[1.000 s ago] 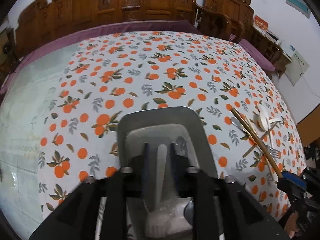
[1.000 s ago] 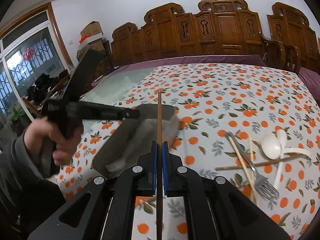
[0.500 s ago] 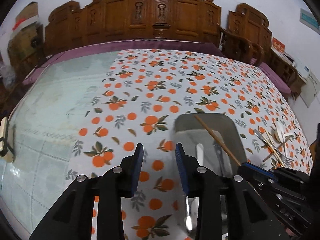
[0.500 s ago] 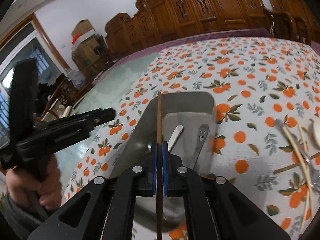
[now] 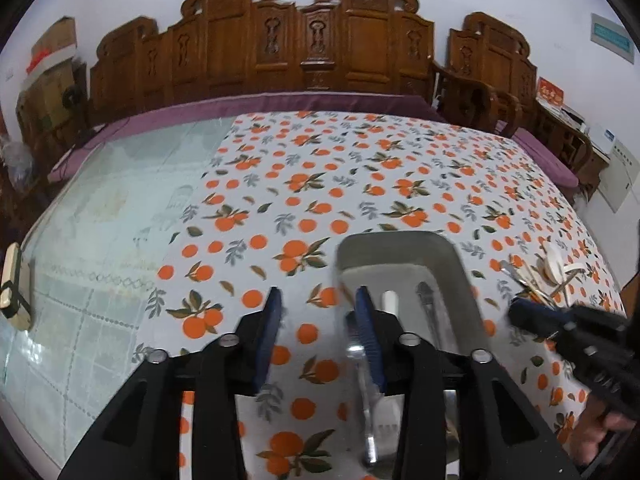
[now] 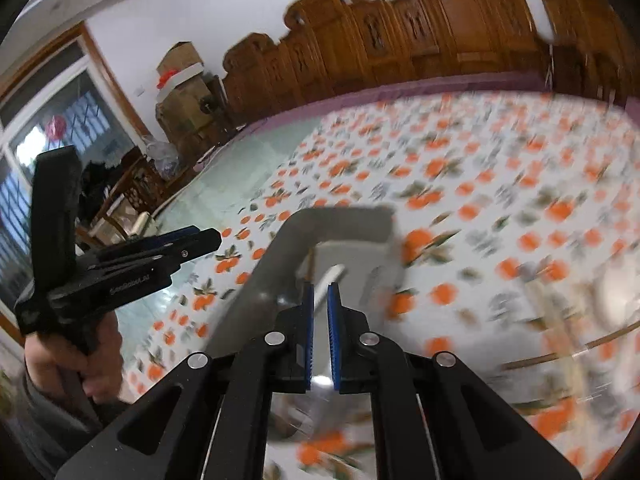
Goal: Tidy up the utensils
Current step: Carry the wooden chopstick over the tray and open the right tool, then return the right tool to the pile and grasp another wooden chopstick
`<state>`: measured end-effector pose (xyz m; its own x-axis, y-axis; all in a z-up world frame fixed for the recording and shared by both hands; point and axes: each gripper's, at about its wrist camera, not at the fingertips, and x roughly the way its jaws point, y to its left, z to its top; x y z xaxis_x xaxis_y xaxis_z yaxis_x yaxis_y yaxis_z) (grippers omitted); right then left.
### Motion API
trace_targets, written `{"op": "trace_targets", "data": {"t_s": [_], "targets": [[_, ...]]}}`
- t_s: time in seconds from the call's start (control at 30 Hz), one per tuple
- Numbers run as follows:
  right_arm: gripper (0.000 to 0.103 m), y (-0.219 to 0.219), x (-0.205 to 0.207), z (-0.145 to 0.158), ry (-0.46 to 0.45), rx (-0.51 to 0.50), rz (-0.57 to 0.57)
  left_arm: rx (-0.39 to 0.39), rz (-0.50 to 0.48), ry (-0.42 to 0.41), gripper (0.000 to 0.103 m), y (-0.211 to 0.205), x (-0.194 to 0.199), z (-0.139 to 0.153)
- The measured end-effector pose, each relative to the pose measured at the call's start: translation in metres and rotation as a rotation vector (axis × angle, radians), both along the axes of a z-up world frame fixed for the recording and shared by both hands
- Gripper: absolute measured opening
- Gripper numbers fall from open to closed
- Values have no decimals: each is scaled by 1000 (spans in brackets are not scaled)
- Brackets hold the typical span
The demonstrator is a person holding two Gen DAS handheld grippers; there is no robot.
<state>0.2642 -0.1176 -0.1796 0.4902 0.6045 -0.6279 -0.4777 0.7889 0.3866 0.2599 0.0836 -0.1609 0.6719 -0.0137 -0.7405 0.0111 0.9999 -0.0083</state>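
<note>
Left wrist view: the left gripper (image 5: 316, 308) hangs over the orange-print tablecloth (image 5: 360, 168) with its blue-padded jaws standing well apart; they have just been opening, and only cloth shows between them. Just to the right of it sits the grey metal tray (image 5: 400, 248), long side running away from the camera. Inside the tray lie a white-handled utensil (image 5: 390, 304), a metal utensil (image 5: 426, 308) beside it, and nearer the camera a shiny metal handle (image 5: 366, 392) partly hidden by the gripper's right finger. Right of the tray, the right gripper (image 5: 520, 314) reaches in, its tips near the tray's right wall. Beyond it, further right of the tray, a loose heap of utensils (image 5: 548, 276) rests on the cloth, with a white spoon on top. Far behind the tray stand carved wooden chair backs (image 5: 312, 48).

In the blurred right wrist view, the right gripper (image 6: 320, 320) hovers above the tray (image 6: 280, 252) with its jaws a narrow slit apart, having just been opening, and nothing gripped. The left gripper (image 6: 200, 240) is left of the tray, carried by a hand (image 6: 80, 364).
</note>
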Motion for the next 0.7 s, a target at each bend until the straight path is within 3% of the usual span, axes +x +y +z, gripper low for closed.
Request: {"op": "trace_targets", "data": {"t_s": [0.1,0.23,0.33,0.43,0.7], "targets": [[10,-36,-6,14,-61,-68,-12,-1,-24,-18,45,-19,-4,4],[10,-86,-9,22,-128,-188,-54,-15,-53,-37,59,-44,-10,5],[25,-120,-6,18,-128,-228,-90,-24,-76,-50,61,-63,-12,4],[25,-146,-4,10,-116,-243,-132,-36,-100,-55,61,-78,-12,3],[24,-143,-1,-30,-33,-264,-86,-28,-138,-48,61,-105,-20,-7]]}}
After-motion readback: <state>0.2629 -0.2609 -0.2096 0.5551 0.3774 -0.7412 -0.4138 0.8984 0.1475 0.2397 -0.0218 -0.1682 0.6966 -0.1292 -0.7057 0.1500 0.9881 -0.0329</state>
